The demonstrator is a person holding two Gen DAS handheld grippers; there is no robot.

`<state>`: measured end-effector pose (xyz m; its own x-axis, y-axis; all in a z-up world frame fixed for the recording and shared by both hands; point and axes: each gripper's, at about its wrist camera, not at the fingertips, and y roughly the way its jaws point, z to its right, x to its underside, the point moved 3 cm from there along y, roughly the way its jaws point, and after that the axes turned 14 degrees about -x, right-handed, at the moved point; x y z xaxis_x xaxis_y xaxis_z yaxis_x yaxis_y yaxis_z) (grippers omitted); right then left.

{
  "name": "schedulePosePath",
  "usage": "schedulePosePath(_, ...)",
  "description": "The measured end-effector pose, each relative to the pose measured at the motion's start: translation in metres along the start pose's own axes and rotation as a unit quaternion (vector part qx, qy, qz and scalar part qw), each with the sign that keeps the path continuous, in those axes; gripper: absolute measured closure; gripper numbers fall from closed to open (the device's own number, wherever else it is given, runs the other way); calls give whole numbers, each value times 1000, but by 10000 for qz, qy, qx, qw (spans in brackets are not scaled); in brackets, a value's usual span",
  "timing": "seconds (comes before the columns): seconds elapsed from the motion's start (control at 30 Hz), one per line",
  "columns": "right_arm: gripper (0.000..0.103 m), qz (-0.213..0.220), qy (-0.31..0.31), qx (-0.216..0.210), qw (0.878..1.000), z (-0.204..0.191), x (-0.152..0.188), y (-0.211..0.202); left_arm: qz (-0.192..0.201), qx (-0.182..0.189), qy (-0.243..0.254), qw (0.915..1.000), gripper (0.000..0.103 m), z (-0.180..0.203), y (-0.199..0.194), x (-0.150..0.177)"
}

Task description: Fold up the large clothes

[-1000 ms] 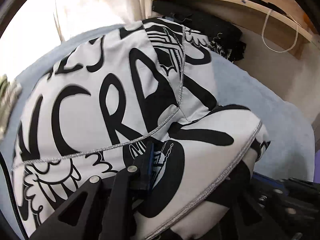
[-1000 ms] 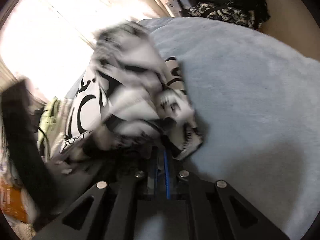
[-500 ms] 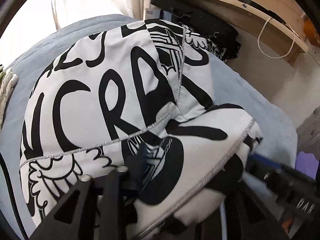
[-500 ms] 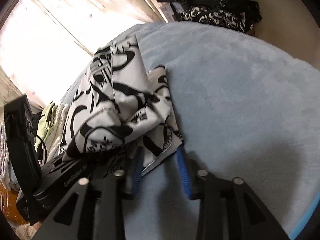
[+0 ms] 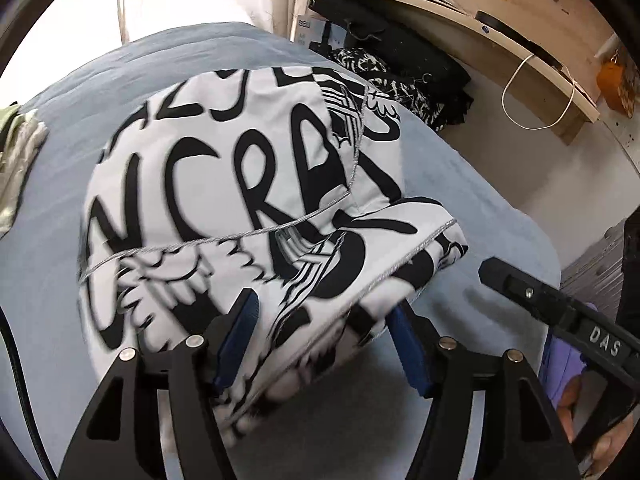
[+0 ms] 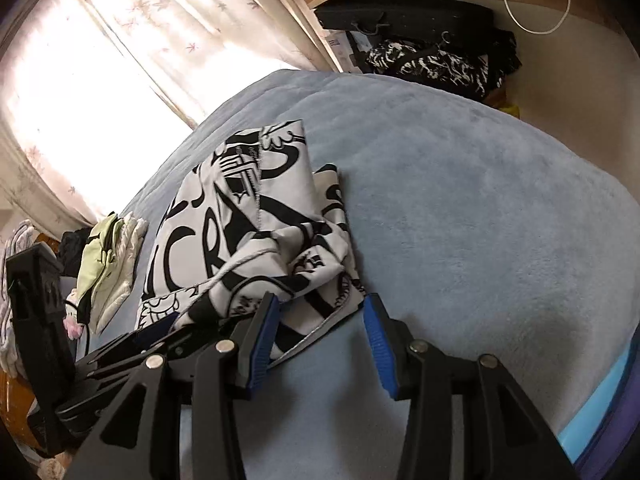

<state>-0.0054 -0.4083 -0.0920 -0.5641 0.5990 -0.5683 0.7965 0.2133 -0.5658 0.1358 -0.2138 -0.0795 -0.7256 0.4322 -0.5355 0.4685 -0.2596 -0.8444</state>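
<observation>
The folded garment (image 5: 248, 208) lies on the bed (image 6: 480, 200). The left gripper (image 5: 324, 344) and right gripper (image 6: 320, 336) have just been opening; both stand released, cloth apparently untouched between them. Withdraw both straight back and clear, without snagging the near hem.

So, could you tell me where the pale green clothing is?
The pale green clothing lies at the blue blanket's left edge in the right wrist view, beside the black-and-white garment.
</observation>
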Motion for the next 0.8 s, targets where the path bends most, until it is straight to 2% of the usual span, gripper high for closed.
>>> schedulePosePath(0.3, 59, 87, -252, 21, 9996, -22, 4, -10, 311, -311, -341, 9985, 35, -38, -43, 20)
schedulePosePath(0.5, 59, 116, -256, -128, 9995, -26, -3, -8, 430, -602, -750, 9944, 35, -71, -40, 22)
schedulePosePath(0.67, 59, -318, -140, -446, 9984, -24, -20, 23, 269, -902, -1036, 9902, 37, -97, -19, 27)
schedulePosePath(0.8, 59, -846, -75, -393, 9956, -13, -32, 67, 180, -904, -1125, 9894, 40, -105, 0, 29)
